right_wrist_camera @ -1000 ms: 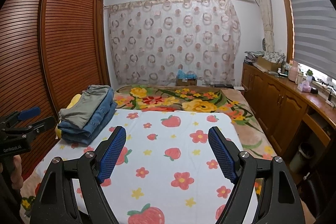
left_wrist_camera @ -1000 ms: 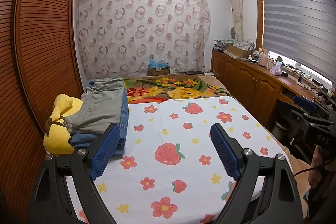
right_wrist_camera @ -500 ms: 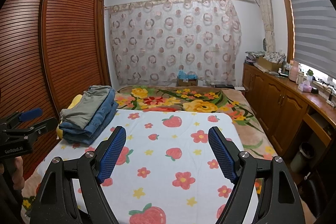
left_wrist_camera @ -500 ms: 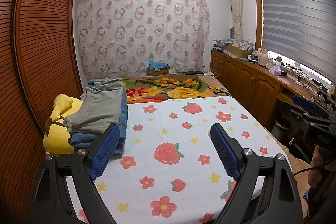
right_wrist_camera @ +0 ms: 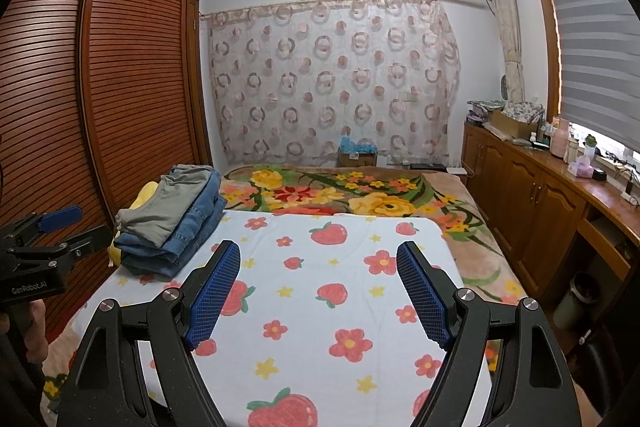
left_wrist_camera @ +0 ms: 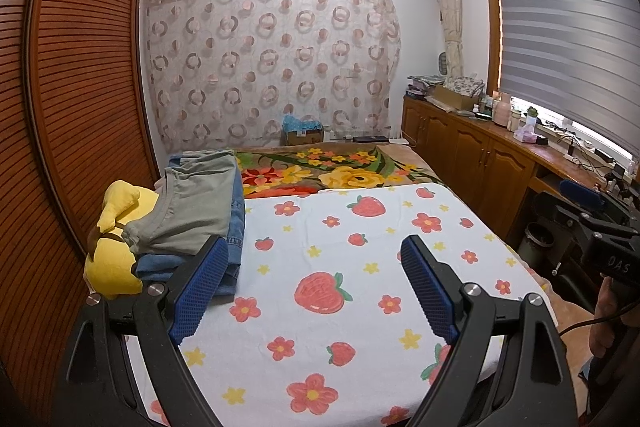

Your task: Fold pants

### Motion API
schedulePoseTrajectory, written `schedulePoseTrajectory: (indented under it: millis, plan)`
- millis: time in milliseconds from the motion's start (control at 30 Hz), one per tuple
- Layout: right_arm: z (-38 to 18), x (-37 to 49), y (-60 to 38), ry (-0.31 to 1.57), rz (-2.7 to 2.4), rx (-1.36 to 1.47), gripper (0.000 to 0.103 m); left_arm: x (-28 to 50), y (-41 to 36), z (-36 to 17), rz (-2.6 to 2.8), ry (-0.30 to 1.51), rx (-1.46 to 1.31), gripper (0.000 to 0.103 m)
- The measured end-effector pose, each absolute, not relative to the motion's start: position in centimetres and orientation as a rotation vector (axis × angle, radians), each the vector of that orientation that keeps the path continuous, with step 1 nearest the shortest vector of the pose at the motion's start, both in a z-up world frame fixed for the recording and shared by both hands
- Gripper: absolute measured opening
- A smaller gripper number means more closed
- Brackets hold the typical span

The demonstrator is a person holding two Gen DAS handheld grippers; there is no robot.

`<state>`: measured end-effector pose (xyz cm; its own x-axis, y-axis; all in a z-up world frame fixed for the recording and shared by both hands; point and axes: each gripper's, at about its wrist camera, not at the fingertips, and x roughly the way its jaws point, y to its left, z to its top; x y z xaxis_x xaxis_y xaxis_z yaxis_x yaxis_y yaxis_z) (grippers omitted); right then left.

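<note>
With my left hand-held gripper (left_wrist_camera: 314,275) and right hand-held gripper (right_wrist_camera: 318,281) both wide open and empty above the strawberry-print white sheet (right_wrist_camera: 340,267), I judged fetching came next: the folded grey-green and blue denim pants (right_wrist_camera: 172,219) lay stacked at the bed's left edge.

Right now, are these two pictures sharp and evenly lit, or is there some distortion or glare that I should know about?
Left wrist view: sharp; fisheye bends the wardrobe door; bright strip under the window blind. Right wrist view: also sharp and bent at the edges, soft daylight on the strawberry sheet, no hard shadows, dark corners.
</note>
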<state>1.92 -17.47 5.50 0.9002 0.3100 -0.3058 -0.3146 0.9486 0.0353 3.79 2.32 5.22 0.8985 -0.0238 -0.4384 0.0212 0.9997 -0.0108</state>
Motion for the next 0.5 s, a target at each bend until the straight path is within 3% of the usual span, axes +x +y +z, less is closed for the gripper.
schedulePoseTrajectory:
  millis: [500]
  plan:
    - [5.48,2.01,-17.54,0.312,0.322,-0.016,0.082,3.83,2.3,5.28,-0.023,0.455,-0.005,0.089]
